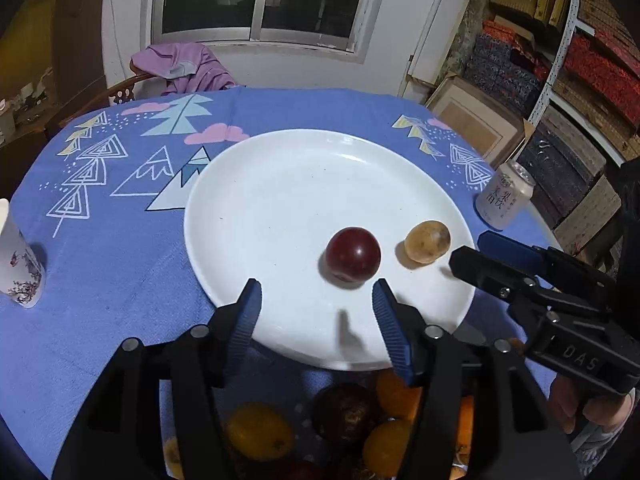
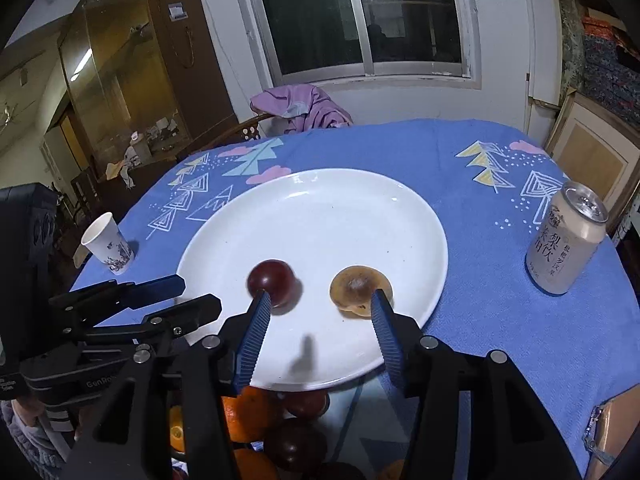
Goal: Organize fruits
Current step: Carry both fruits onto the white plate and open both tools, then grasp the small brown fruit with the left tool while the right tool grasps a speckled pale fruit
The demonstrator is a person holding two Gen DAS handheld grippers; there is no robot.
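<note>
Fruit sits on the white plate [image 1: 280, 184] in two pieces, and I read both of my tools as empty above its near rim. Starting from my left: the left gripper [image 1: 318, 320] has its blue fingers apart with nothing between them, and the dark red plum [image 1: 353, 254] lies just ahead of it, a little toward its right finger and not touching either one. Further right, the pale yellow fruit [image 1: 427, 247] rests beside the plum, apart from it, close to the plate's right edge. The right gripper [image 2: 320, 322] also stands parted and bare; from its own camera the plum appears just beyond its left fingertip and the yellow fruit just beyond its right one, so neither is inside the gap.

Behind and beneath both tools I see the pile of oranges [image 2: 240, 412] and more dark plums on the blue tablecloth [image 1: 100, 280], nearer to me than the plate. I judge that the next pick comes from that pile, so each tool must draw back and drop. Both fruits are round, so no axis matters.
</note>
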